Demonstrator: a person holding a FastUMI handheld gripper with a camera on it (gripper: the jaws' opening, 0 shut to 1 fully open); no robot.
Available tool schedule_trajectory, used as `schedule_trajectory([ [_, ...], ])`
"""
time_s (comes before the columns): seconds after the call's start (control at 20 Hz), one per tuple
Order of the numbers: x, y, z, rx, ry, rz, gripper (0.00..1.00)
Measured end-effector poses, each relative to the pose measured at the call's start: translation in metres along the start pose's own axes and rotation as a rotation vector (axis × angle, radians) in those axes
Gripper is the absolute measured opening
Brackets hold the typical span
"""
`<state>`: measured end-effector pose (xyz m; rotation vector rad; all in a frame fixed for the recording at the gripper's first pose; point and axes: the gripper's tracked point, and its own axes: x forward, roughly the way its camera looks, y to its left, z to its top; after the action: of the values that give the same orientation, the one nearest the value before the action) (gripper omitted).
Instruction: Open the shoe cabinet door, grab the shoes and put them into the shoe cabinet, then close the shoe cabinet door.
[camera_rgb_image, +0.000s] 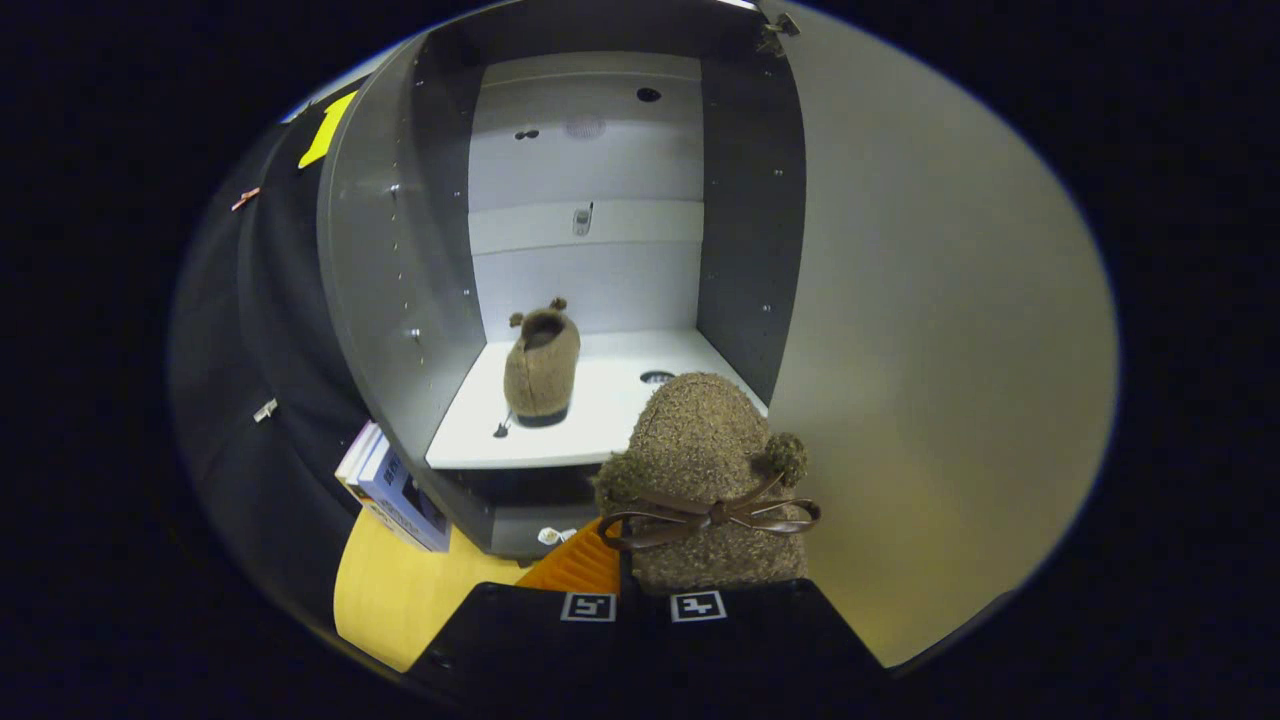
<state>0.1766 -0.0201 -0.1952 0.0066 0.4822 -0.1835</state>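
Gripper (643, 600) jaws nearly closed, clamping fuzzy slipper (712, 480) before open cabinet (400, 300).

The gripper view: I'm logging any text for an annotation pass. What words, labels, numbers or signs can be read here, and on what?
No text can be read.
Box beside the shoe cabinet: print on its side, too blurred to read.
Two square markers at the base of the fingers: coded patterns, no words.
The fingers of the gripper grip the slipper with a bow; it and the slipper on the shelf carry no label.
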Motion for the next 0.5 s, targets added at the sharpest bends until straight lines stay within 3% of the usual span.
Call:
schedule_trajectory([
  [0.5,0.067,0.014,0.076,-0.027,-0.056,-0.014,0.05],
])
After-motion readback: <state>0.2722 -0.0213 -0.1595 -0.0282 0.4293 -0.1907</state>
